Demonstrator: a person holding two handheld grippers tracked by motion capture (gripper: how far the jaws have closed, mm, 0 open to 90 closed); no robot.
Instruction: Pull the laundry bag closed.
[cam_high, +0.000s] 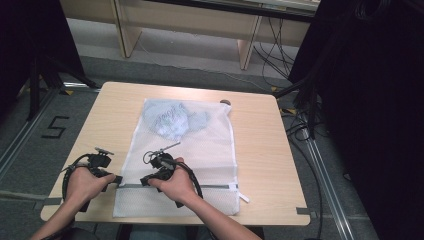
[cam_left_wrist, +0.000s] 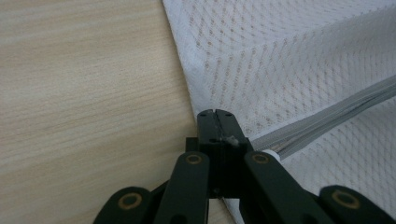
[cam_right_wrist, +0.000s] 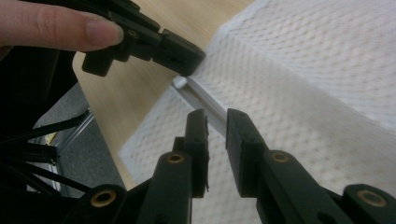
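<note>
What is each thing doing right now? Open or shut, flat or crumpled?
Mesh laundry bag: lying flat on the table.
Zipper: looks closed along the stretch in view.
Cloth inside the bag: crumpled, at the far end.
Left gripper: shut on the bag's edge at the zipper's end.
Right gripper: open, jaws either side of the zipper.

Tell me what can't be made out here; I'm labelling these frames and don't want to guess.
- Garment inside the mesh bag, high view: blurred by the mesh, its type unclear.
- Zipper pull: too small in the high view to tell from the white tab.
- What the shut left gripper pinches: hidden by its own jaws.
- Right gripper, high view: covered by the hand.
</note>
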